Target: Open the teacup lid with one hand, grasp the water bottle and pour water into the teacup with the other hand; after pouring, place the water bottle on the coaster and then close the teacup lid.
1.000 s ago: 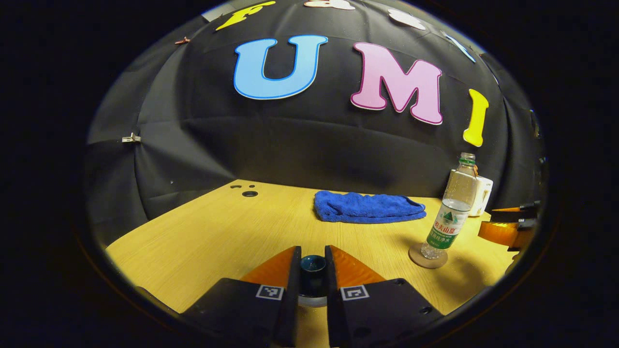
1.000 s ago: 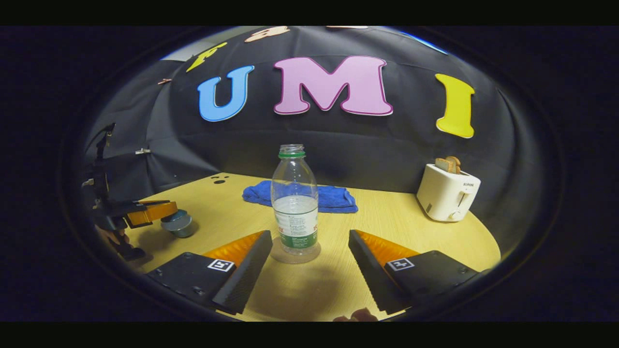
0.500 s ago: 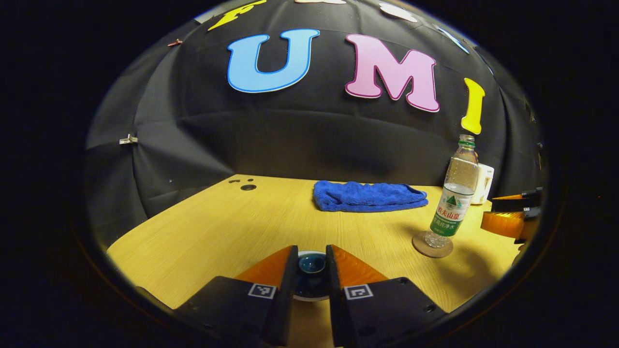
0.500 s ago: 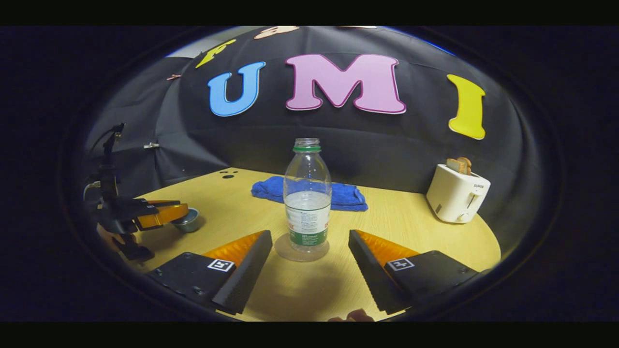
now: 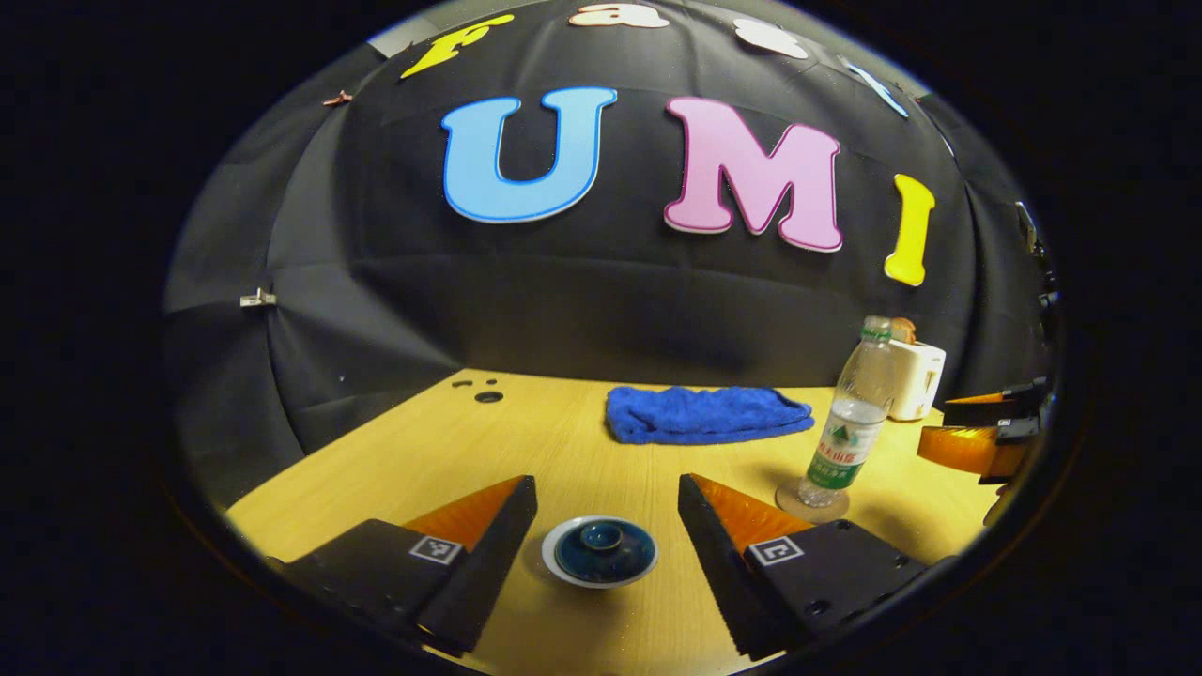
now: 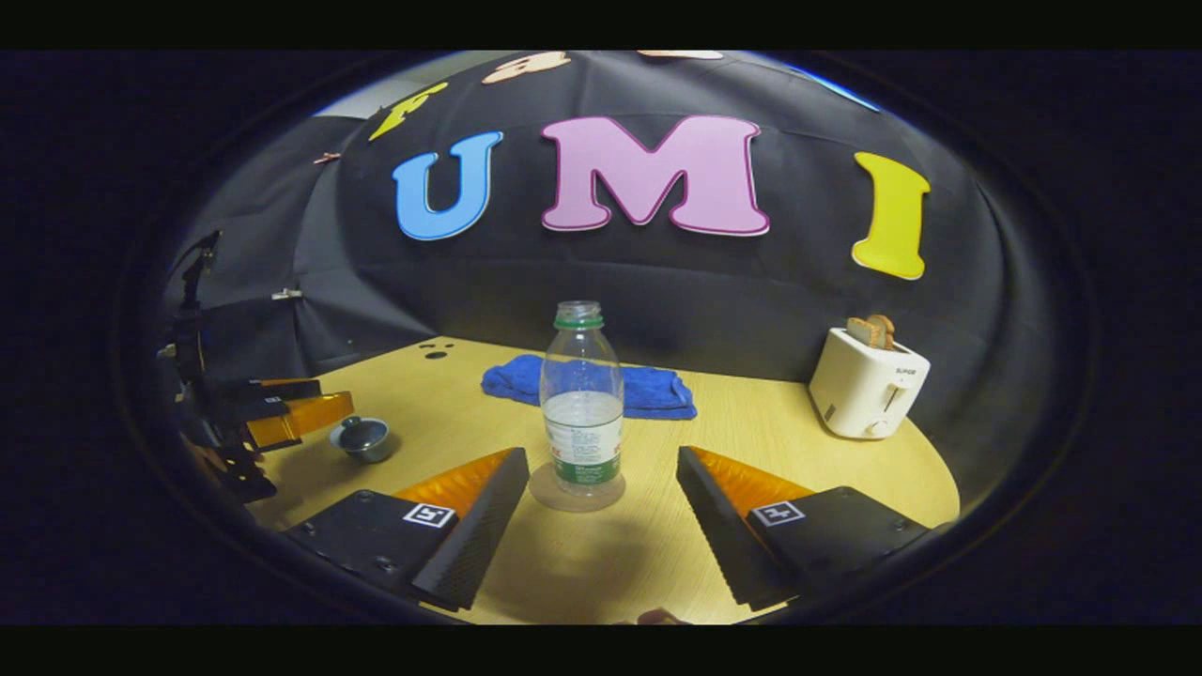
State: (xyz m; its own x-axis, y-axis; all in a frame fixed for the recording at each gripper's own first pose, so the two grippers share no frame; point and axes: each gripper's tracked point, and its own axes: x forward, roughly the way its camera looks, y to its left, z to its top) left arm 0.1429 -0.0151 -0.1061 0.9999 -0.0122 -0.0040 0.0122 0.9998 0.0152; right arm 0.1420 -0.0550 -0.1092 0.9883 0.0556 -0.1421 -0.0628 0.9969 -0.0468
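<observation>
The pale wooden worktop spreads wide under both cameras, a folded blue towel lying at the back and a white toaster with bread in its slots standing off to the far right. Centre stage in the right gripper view stands the water bottle, upright, uncapped, partly full, planted squarely on the round coaster. The right hand-held gripper hangs just short of it with its jaws spread wide and touching nothing, so by my reading the bottle step is finished. Over at the left edge, the lidded teacup sits on the worktop, lid on top. In the left gripper view, the left hand-held gripper hovers over it, jaws well apart, and the teacup lid lies between the fingers with a clear gap on either side and its small knob facing up. The lid looks level, though whether it sits fully down in the rim I can't tell from here. So the step in hand reads as letting go cleanly: judging by that gap, the way out is to lift the left hand-held gripper straight up, keeping both fingers off the lid's edge, since a sideways brush could tip or slide a light lid. The right hand-held gripper should pull straight back too, well clear of that open bottle.
</observation>
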